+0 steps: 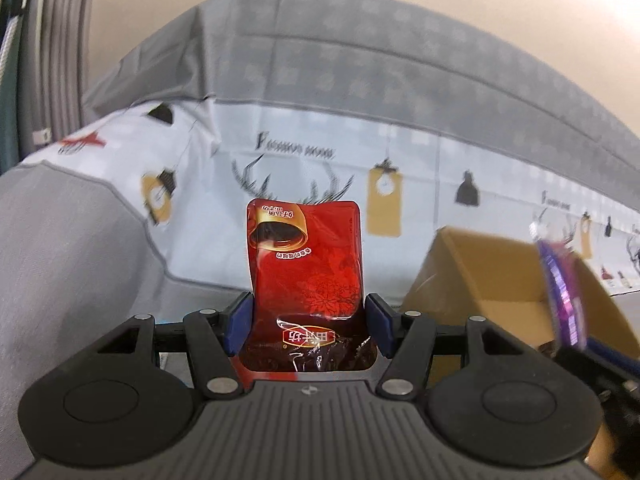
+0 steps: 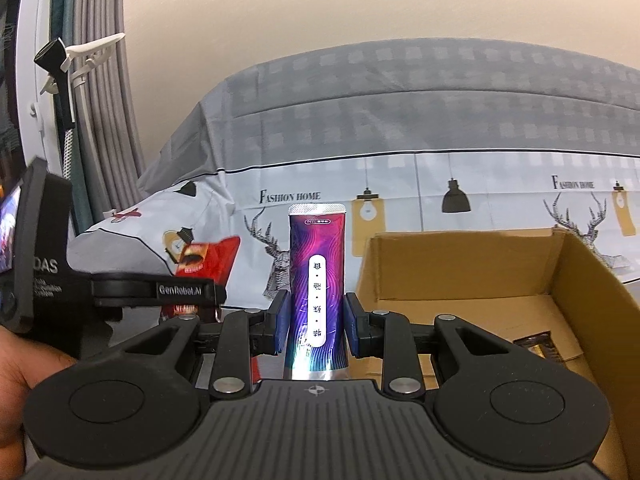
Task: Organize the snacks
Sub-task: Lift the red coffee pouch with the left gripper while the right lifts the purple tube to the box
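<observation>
My left gripper (image 1: 306,322) is shut on a red snack packet (image 1: 308,264) that stands upright between its blue pads, held in the air left of an open cardboard box (image 1: 480,276). My right gripper (image 2: 316,320) is shut on a tall purple snack packet (image 2: 318,280), upright, just left of the same box (image 2: 460,272). The red packet (image 2: 208,264) and the left gripper show at the left of the right wrist view. The purple packet (image 1: 560,292) shows blurred at the right of the left wrist view. A dark wrapped snack (image 2: 538,346) lies in the box.
A bed with a grey and white printed cover (image 2: 400,152) fills the background behind both grippers. Grey curtains (image 2: 104,120) and a white hanger hook (image 2: 80,60) stand at the far left. A bare beige wall is above the bed.
</observation>
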Tool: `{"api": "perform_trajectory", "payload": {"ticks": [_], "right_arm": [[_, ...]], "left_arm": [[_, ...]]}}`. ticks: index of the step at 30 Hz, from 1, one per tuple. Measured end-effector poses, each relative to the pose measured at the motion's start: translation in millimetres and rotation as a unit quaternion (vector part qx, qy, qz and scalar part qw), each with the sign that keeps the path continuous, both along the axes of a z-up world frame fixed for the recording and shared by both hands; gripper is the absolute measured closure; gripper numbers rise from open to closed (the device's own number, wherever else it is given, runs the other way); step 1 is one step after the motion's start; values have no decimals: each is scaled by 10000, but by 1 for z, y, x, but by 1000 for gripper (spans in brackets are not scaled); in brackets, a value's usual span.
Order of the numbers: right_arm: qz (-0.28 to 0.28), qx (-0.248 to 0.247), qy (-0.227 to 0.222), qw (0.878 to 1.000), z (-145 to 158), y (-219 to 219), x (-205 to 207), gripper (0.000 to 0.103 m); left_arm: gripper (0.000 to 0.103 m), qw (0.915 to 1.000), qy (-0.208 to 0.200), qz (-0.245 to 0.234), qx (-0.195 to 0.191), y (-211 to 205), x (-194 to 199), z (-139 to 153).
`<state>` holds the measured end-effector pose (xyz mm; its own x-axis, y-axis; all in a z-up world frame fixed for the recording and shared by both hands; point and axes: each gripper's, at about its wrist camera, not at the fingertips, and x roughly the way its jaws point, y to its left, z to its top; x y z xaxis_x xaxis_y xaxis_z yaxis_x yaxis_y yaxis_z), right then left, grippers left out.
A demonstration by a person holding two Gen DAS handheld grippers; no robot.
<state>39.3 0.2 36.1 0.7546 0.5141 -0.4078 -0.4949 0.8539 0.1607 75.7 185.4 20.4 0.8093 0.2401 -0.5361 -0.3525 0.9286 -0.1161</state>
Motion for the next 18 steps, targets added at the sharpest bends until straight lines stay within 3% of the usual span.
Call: {"api": "perform_trajectory", "payload": {"ticks": [11, 18], "right_arm": [[-351, 39, -54, 9994, 4, -34, 5, 73], [-614, 50, -108, 9980, 5, -61, 5, 73]], "left_arm": [[37, 9978, -479, -443, 68, -51, 6, 28], [37, 9934, -651, -901, 299, -89, 9, 27]]}}
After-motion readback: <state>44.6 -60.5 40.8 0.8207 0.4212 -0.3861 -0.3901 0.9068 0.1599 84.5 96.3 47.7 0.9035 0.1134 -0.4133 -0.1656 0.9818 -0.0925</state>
